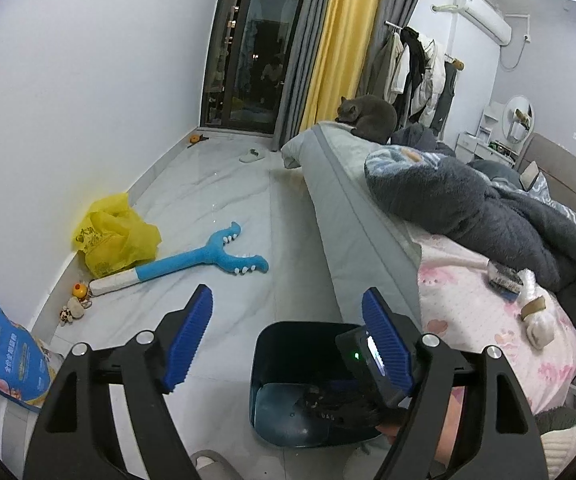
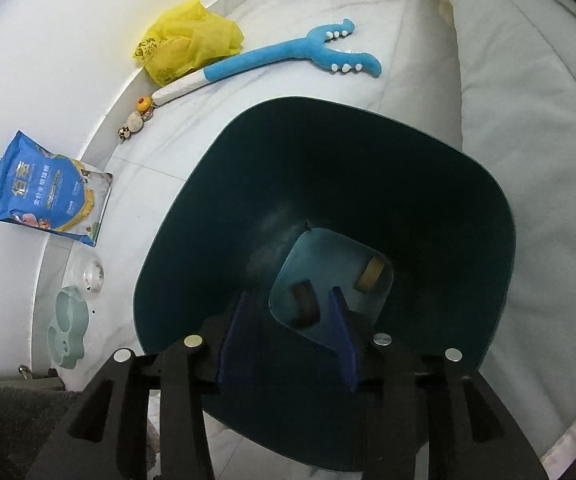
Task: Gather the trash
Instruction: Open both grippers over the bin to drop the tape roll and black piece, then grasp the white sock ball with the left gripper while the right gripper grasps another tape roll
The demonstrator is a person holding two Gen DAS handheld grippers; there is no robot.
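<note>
A dark teal trash bin [image 1: 272, 356] stands on the floor beside the bed. In the right wrist view I look down into the bin [image 2: 488, 216]: a tan tape roll [image 2: 371, 275] and a dark brown piece [image 2: 306, 301] lie on its bottom. My right gripper [image 2: 294, 308] is open and empty, its fingers hanging inside the bin mouth; it also shows in the left wrist view [image 1: 360, 384]. My left gripper [image 1: 288, 312] is open and empty above the floor and the bin. Small bits of trash [image 1: 536, 312] lie on the pink bedsheet.
A yellow plastic bag [image 1: 116, 240], a blue plush toy [image 1: 192, 260], small toys [image 1: 76, 300] and a blue pet-food bag [image 1: 4, 352] lie on the floor by the wall. The bed [image 1: 488, 312] carries blankets and a grey cat [image 1: 368, 116]. Pet bowls [image 2: 68, 320] sit by the wall.
</note>
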